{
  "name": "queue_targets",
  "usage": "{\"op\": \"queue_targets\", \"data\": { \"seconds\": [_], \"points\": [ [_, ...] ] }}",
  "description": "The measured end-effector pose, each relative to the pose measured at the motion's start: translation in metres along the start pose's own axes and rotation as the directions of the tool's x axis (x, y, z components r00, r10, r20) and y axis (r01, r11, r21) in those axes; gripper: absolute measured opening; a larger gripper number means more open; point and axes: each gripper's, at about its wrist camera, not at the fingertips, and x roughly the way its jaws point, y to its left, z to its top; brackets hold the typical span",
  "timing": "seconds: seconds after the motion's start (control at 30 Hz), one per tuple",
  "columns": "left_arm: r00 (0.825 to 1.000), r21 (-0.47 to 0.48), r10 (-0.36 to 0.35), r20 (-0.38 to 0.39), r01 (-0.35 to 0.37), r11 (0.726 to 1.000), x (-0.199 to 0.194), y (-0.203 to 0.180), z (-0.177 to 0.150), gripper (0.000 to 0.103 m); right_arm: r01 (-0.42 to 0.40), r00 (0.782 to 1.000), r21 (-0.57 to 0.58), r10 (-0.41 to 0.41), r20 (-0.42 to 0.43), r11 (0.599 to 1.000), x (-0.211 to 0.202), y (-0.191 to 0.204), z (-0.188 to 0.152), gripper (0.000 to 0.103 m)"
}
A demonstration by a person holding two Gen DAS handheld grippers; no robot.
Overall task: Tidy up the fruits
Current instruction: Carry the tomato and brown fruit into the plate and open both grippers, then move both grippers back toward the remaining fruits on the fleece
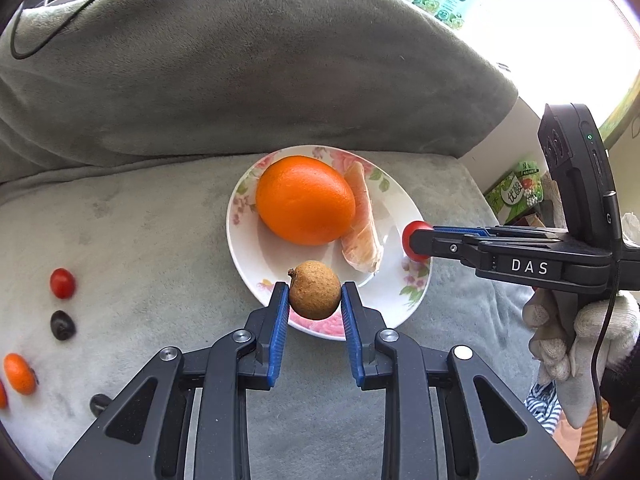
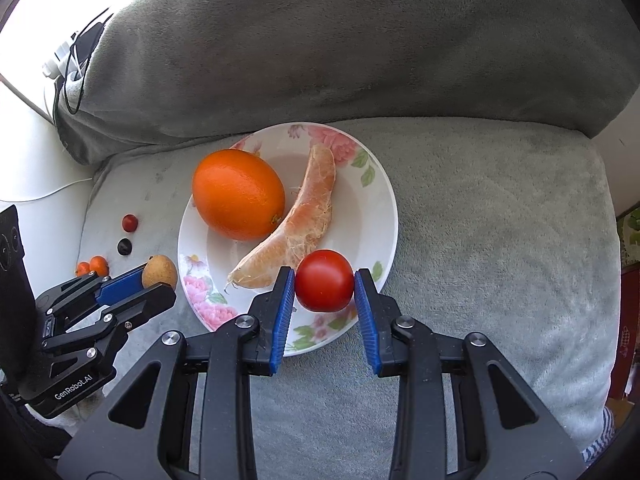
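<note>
Grey plush sofa cushion (image 1: 140, 220) carries a floral plate (image 1: 404, 308) with an orange (image 1: 304, 200) and a peeled citrus segment (image 1: 360, 220) on it. Over the plate's near rim, the left gripper (image 1: 315, 300) pinches a brown longan (image 1: 315, 290), and the right gripper (image 2: 325, 296) clamps a red tomato (image 2: 325, 280). Only the left wrist view shows the gloved hand (image 1: 580, 336) behind the right gripper; the right wrist view alone shows a white cable (image 2: 44, 194) left of the cushion. Small loose fruits (image 1: 63, 283) lie well apart from the plate.
</note>
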Motion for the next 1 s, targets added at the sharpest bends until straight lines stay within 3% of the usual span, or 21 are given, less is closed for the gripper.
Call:
{"op": "queue_targets", "data": {
  "seconds": [0.33, 0.4, 0.43, 0.47, 0.53, 0.67, 1.0],
  "points": [
    [1.0, -0.002, -0.001, -0.011, 0.001, 1.0, 0.004, -0.002, 0.002, 0.026, 0.036, 0.999, 0.001, -0.036, 0.0, 0.999, 0.004, -0.004, 0.004, 0.033],
    [1.0, 0.005, 0.001, -0.012, -0.001, 1.0, 0.004, -0.003, 0.002, 0.033, 0.043, 0.999, -0.001, -0.043, 0.008, 0.999, 0.003, -0.004, 0.005, 0.046],
    [1.0, 0.006, 0.002, -0.013, -0.002, 1.0, 0.004, -0.003, 0.002, 0.037, 0.049, 0.999, -0.004, -0.049, 0.018, 0.999, 0.002, -0.003, 0.005, 0.058],
    [1.0, 0.006, 0.004, -0.014, -0.004, 1.0, 0.004, -0.004, 0.003, 0.046, 0.054, 0.998, -0.008, -0.054, 0.029, 0.999, 0.0, -0.003, 0.006, 0.063],
    [1.0, 0.001, 0.012, -0.012, -0.012, 1.0, 0.004, -0.004, 0.003, 0.06, 0.064, 0.997, -0.011, -0.064, 0.037, 0.998, -0.002, -0.002, 0.008, 0.065],
    [1.0, -0.003, 0.021, -0.02, -0.021, 1.0, 0.005, -0.003, 0.003, 0.067, 0.085, 0.996, -0.014, -0.084, 0.043, 0.996, -0.002, -0.002, 0.011, 0.072],
    [0.998, -0.005, 0.051, -0.024, -0.051, 0.999, 0.003, -0.003, 0.004, 0.07, 0.144, 0.987, -0.024, -0.142, 0.07, 0.989, -0.007, 0.002, 0.015, 0.081]
  ]
}}
